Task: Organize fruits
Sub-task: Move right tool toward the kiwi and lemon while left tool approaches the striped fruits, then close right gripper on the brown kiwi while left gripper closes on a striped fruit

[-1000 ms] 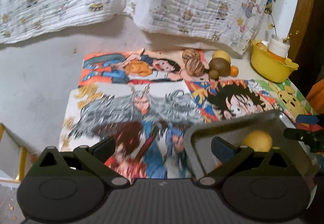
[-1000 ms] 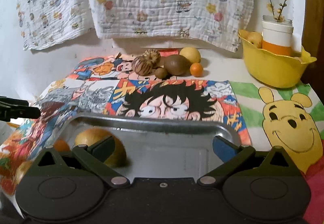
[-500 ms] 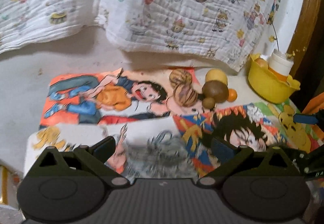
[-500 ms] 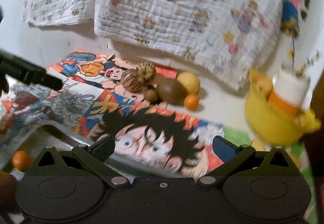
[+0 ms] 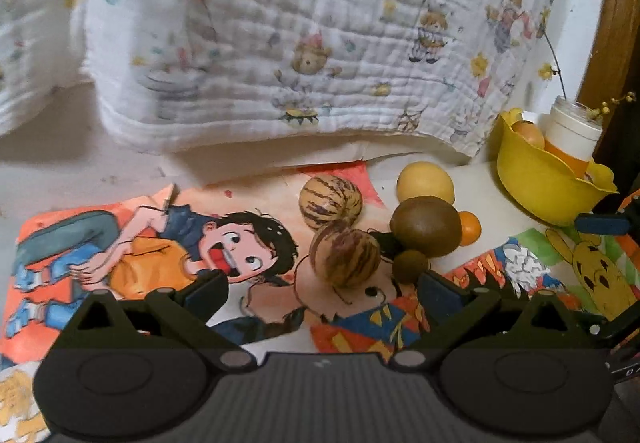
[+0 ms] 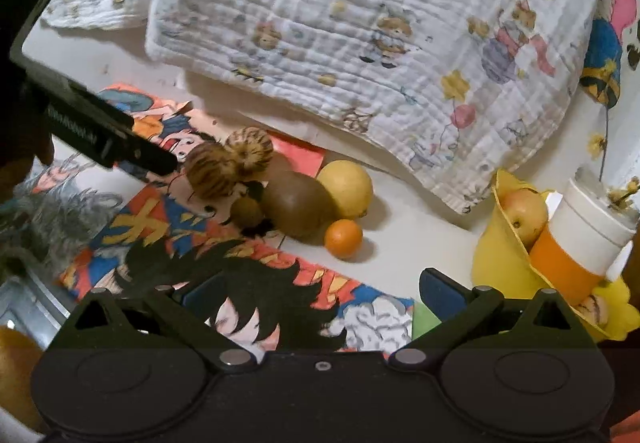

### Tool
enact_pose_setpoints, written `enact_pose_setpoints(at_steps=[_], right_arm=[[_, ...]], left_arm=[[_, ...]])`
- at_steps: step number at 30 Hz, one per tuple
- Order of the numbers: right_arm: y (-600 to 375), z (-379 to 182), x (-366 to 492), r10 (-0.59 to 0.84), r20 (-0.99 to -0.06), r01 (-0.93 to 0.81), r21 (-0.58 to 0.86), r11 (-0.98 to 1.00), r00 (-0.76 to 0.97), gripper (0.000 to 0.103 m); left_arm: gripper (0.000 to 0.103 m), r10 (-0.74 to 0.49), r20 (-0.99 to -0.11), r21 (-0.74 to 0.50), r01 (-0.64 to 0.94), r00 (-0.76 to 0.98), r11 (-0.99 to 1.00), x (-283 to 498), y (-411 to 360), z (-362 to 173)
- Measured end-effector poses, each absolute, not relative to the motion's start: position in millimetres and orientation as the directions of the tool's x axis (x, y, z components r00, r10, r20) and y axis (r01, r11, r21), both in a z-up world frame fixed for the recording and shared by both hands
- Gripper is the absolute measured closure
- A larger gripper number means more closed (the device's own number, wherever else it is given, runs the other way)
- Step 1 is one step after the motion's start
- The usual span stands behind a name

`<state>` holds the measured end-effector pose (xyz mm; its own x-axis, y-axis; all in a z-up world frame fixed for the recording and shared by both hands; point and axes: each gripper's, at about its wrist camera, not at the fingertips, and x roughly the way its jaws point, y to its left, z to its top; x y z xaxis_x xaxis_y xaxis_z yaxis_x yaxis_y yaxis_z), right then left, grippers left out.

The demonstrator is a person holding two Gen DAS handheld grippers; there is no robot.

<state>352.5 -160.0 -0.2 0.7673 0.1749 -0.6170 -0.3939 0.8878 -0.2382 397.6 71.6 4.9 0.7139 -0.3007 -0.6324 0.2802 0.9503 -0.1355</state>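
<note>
The left gripper (image 5: pixel 322 293) hovers low over the cartoon-printed mats (image 5: pixel 160 243) on the bench (image 5: pixel 60 163), its jaws spread wide and holding nothing. The fruit cluster lies just ahead of it. The nearer striped melon (image 5: pixel 345 254) sits ahead of the gap between the jaws, a little right of centre and not yet between the fingertips. Touching its right side is a small brown fruit (image 5: pixel 410 265), close in front of the right-hand fingertip. Behind these lie a second striped melon (image 5: pixel 330 201), a large brown fruit (image 5: pixel 426 225), a yellow fruit (image 5: pixel 425 183) and a small orange (image 5: pixel 469 229), all bunched together.

The right gripper (image 6: pixel 322 293) is also released, with its jaws wide apart and empty. From its view the same cluster lies farther ahead and to the left: the two striped melons touch each other, the nearer one (image 6: pixel 212 171) in front of the other (image 6: pixel 250 151), the small brown fruit (image 6: pixel 247 211) rests against the large brown fruit (image 6: pixel 296 209), the yellow fruit (image 6: pixel 346 189) is behind it, and the small orange (image 6: pixel 343 238) lies nearest the jaws yet well ahead of them. The tip of the left gripper reaches in from the left, ending just beside the nearer melon.

At the far right stands a yellow bowl (image 6: pixel 492 263) holding an apple-like fruit (image 6: pixel 524 213) and a white-and-orange container (image 6: pixel 580 243). A corner of a metal tray (image 6: pixel 24 307) shows at the lower left, with a yellow-orange fruit (image 6: pixel 14 371) at that edge. A printed white cloth (image 6: pixel 360 23) hangs behind the bench.
</note>
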Motion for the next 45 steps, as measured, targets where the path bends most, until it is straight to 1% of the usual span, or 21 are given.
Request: enact_pose_setpoints(at_steps=[3,5,10,13,16,24,28,33,37,45], right_arm=[[-159,-2,361,0.190,-0.606,-0.398,-0.228,0.889,0.772,0.001],[-155,-4,365,0.189,-0.602,-0.408,-0.250,0.878,0.776,0.001],[-144,-11,375,0.173,-0.595,-0.446,-0.348,0.824,0.785,0.006],[-138,-17,387,0.135,-0.580,-0.449,-0.442,0.776,0.803,0.008],[-138,-22,402,0.133,-0.586,-0.474,-0.478,0.739,0.800,0.012],[-131,-26,428,0.185,-0.612,-0.548,-0.483,0.683,0.769,0.027],[-122,-30,428,0.210,-0.620,-0.585,-0.494,0.643,0.756,0.035],[-110,-40,430,0.216,-0.644,-0.627,-0.521,0.579,0.734,0.047],[-107,-44,433,0.207,-0.644,-0.633,-0.546,0.549,0.736,0.045],[-111,-43,449,0.232,-0.651,-0.651,-0.529,0.545,0.723,0.045]], left_arm=[[0.001,-0.306,-0.643,-0.151,0.276,0.702,0.949,408,68,1],[0.001,-0.305,-0.646,-0.156,0.270,0.700,0.950,414,67,-1],[0.006,-0.324,-0.644,-0.179,0.275,0.693,0.945,426,66,-4],[0.009,-0.329,-0.646,-0.184,0.277,0.689,0.943,431,65,-6],[0.011,-0.349,-0.648,-0.201,0.290,0.677,0.936,434,64,-7],[0.026,-0.371,-0.655,-0.230,0.294,0.658,0.928,443,60,-12],[0.038,-0.371,-0.662,-0.235,0.290,0.651,0.928,446,59,-14],[0.044,-0.392,-0.662,-0.264,0.292,0.639,0.919,450,59,-16],[0.048,-0.401,-0.663,-0.272,0.296,0.632,0.916,453,58,-16],[0.049,-0.404,-0.675,-0.281,0.292,0.617,0.914,457,53,-20]])
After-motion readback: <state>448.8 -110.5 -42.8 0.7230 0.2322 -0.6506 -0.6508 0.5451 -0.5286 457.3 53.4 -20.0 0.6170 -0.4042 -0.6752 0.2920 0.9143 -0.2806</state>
